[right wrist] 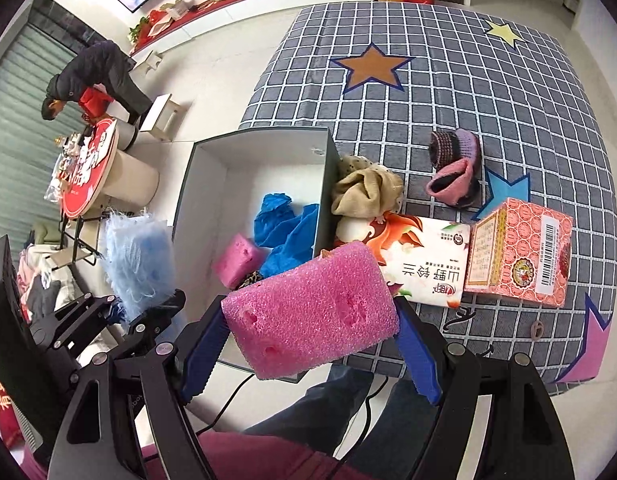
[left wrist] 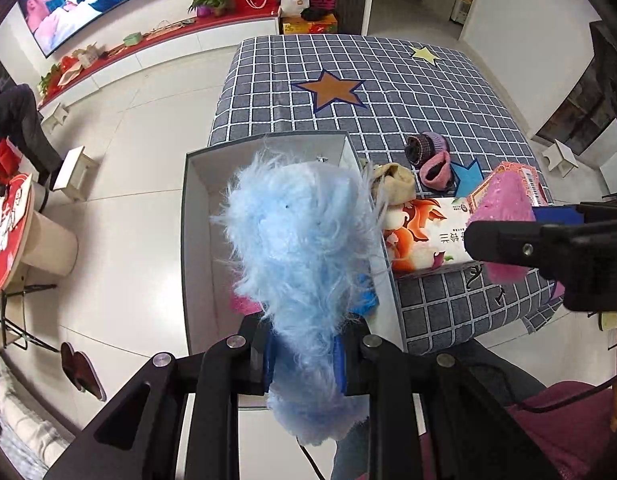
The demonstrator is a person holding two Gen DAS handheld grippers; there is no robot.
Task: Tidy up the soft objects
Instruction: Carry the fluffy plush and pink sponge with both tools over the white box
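The left gripper (left wrist: 304,356) enters from the bottom centre of its own view, fingers pointing up the frame toward the box (left wrist: 196,216). Its blue pads (left wrist: 339,364) are clamped narrow on a fluffy blue piece (left wrist: 304,248), which stands with its long axis running up the frame, its top over the box's interior and its lower end hanging below the pads. In the right wrist view the same gripper (right wrist: 148,312) sits at lower left, just outside the box's left wall, with the fluffy blue piece (right wrist: 138,260) rising upright from it.

The right gripper (right wrist: 312,344) comes in from the bottom of its view, jaws spread fairly wide and pressed on the two short ends of a pink sponge (right wrist: 312,312). The sponge's long axis runs across the frame, tilted up toward the right, and it hangs over the near right corner of the box (right wrist: 188,184). In the left wrist view this gripper (left wrist: 504,236) reaches in from the right edge, the sponge (left wrist: 504,208) seen end-on.

Inside the box lie a second pink sponge (right wrist: 238,264) and a crumpled blue cloth (right wrist: 284,232). Just right of the box, on the checked cloth (right wrist: 468,80), are a beige cloth (right wrist: 364,192), a tissue pack (right wrist: 424,264), a pink carton (right wrist: 520,252) and knitted slippers (right wrist: 454,164).
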